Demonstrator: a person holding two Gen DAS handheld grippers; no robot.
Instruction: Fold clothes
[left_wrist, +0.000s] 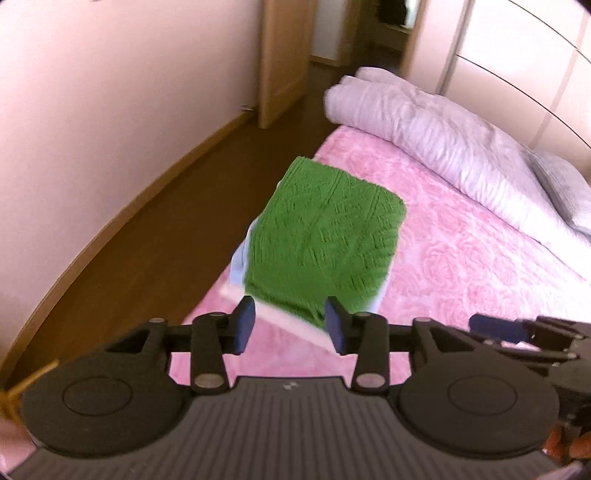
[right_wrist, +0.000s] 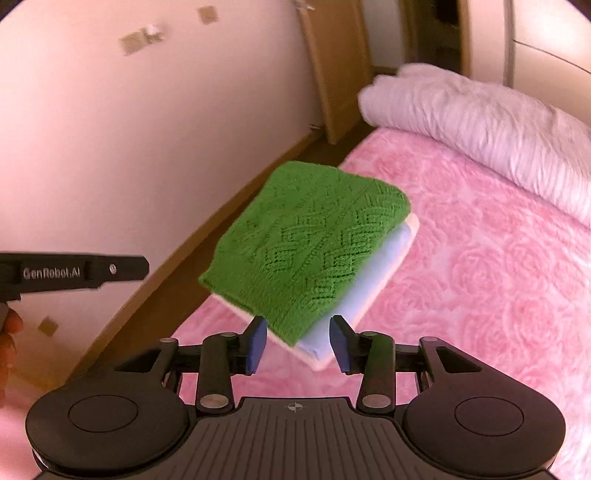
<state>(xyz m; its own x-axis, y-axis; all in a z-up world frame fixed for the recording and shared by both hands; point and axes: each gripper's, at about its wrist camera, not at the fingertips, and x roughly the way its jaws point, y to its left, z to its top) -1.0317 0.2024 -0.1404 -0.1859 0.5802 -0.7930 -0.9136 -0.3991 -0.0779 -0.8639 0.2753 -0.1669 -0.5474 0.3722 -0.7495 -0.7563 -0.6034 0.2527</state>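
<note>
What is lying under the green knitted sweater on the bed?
Under the green knitted sweater lies a folded pale blue garment, and below that a cream layer on the pink bedspread. Only their edges show; the rest is covered.

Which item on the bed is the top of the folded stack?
Find the pink rose-patterned bed cover, with a rolled pale duvet along its far side. By the floor-side edge lies a folded stack; its top is the green knitted sweater, the only green, openwork-textured piece.

The green knit (right_wrist: 306, 243) hides most of the pale, perhaps folded, garments (right_wrist: 369, 280) beneath.
</note>
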